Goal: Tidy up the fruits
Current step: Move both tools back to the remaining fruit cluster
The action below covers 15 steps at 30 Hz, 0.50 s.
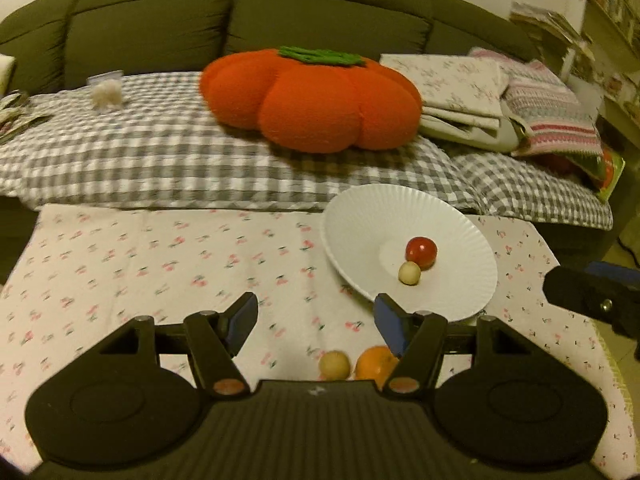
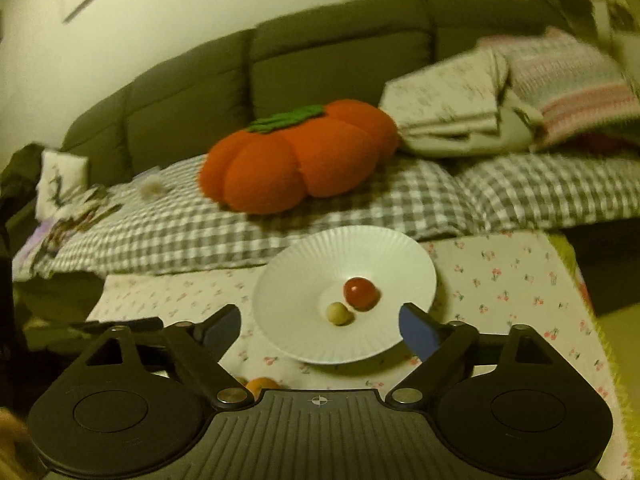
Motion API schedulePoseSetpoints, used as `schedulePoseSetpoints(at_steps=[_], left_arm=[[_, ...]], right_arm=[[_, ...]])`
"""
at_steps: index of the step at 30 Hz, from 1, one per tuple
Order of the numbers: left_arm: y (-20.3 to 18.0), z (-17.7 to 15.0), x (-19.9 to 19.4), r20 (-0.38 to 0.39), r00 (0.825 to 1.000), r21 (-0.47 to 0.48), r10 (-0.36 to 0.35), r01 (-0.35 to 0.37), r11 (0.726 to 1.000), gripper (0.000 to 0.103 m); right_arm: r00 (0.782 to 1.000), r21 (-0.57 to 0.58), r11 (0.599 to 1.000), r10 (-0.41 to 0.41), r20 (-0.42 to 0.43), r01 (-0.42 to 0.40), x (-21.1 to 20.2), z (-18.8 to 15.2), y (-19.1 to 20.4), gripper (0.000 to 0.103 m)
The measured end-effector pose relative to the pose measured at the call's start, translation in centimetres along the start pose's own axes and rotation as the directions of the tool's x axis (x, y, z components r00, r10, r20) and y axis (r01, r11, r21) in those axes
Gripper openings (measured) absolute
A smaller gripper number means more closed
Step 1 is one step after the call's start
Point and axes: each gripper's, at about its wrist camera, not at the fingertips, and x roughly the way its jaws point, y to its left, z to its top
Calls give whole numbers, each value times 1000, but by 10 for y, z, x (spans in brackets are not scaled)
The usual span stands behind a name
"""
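Both claws apart and empty above the cloth-covered table.
In white plate (image 2: pixel 304 344): red fruit (image 2: pixel 361 293) touching pale fruit (image 2: pixel 339 313); left gripper (image 1: pixel 316 316) and right gripper (image 2: pixel 320 322) holding nothing.

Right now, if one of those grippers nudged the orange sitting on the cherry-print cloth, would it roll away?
Probably a little. The orange looks round, so a nudge would likely roll it, perhaps into the small pale fruit close beside it. The cherry-print cloth looks soft and slightly creased, which should slow it quickly. Its rind probably gives a fair grip.

Bare cloth (image 1: pixel 160 264) left of plate (image 1: pixel 360 216) lies passable.
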Motion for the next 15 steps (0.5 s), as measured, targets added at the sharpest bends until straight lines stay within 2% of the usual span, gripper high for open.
schedulePoseSetpoints(at_steps=[3, 9, 15], left_arm=[[7, -9, -19, 5, 999, -2, 38, -38, 999, 66], [42, -34, -48, -14, 997, -82, 82, -82, 993, 69], [88, -60, -59, -62, 986, -195, 154, -163, 967, 70]], right_arm=[[1000, -60, 998, 11, 26, -10, -15, -4, 14, 89], [999, -81, 996, 48, 22, -46, -29, -13, 30, 90], [997, -83, 994, 74, -13, -74, -41, -34, 41, 90]])
